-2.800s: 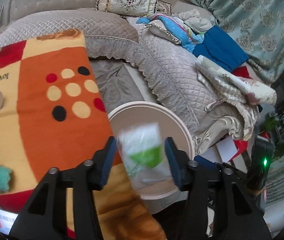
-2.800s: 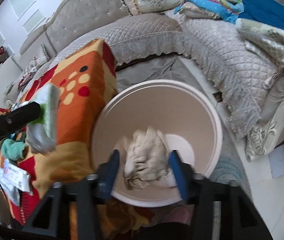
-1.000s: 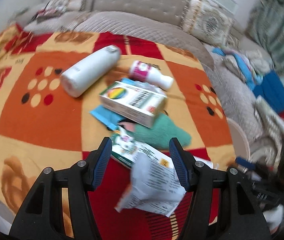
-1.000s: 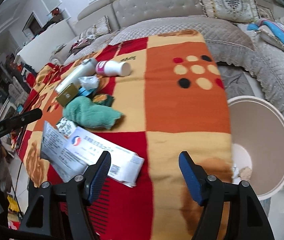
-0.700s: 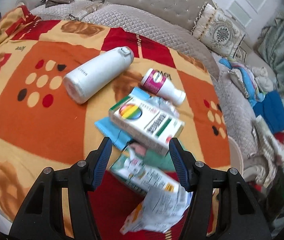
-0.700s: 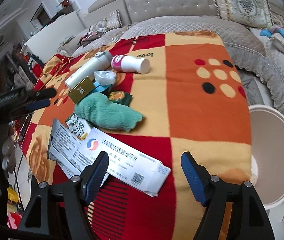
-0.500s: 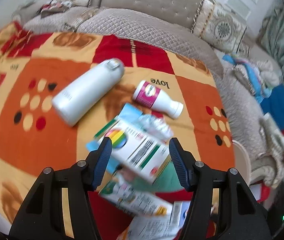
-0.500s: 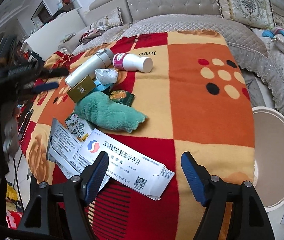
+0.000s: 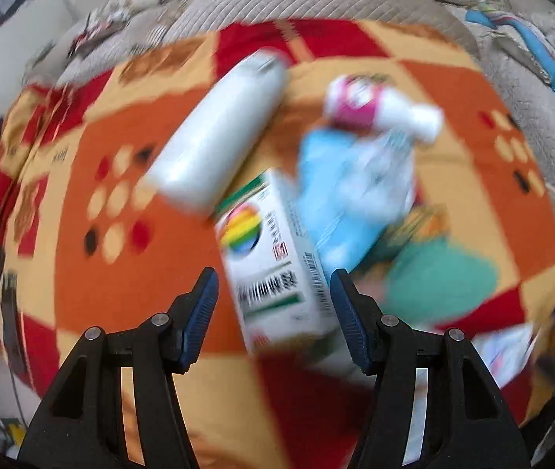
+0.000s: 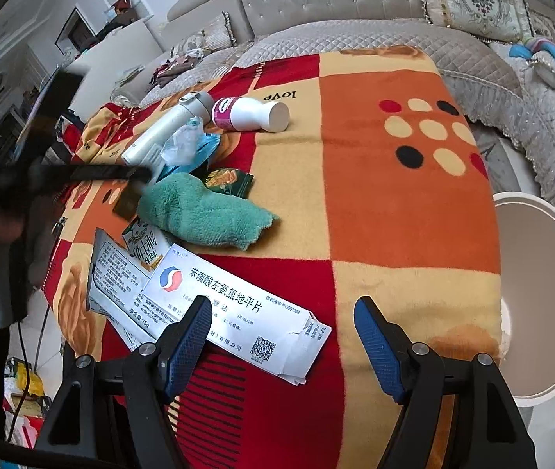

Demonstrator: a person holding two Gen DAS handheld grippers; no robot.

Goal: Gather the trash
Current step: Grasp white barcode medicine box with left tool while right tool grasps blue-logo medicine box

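1. left gripper [image 9: 273,305]: jaws apart w/ the white carton w/ rainbow logo [image 9: 271,262] sitting between the tips. no squeeze visible, pic is smeared by motion, so contact can't be confirmed. looks lined up to straddle the carton's narrow sides, prob the next pickup.
2. right gripper [image 10: 283,342]: jaws wide apart, empty, hovering over the near edge of the blanket [image 10: 394,203]. the torn flat medicine box [image 10: 234,308] lies just under/ahead of its left finger, likely its own target.
3. just past that: a printed leaflet [image 10: 111,273] and a small snack packet [image 10: 142,244] tucked under the flat box, overlapping, i.e. paper trash in one loose heap.
4. mid blanket: green towel [image 10: 203,211] slumped on its side, a dark foil wrapper [image 10: 226,179] touching its far edge; blue plastic + crumpled clear wrap [image 10: 187,144] behind.
5. further: white flask [image 10: 164,133] and pink-label bottle [image 10: 250,113], both on their sides, near each other. prob not trash, judgement only.
6. bin [image 10: 543,305]: round, cream, open-topped, standing off the blanket's right edge, lower than the surface, handy for dropping stuff in.
7. surface + room: soft checked red/orange/yellow blanket w/ dots, so items sink a bit and flat paper will be hard to get under. grey quilted sofa [image 10: 355,35] w/ cushions behind, clothes piled at right.
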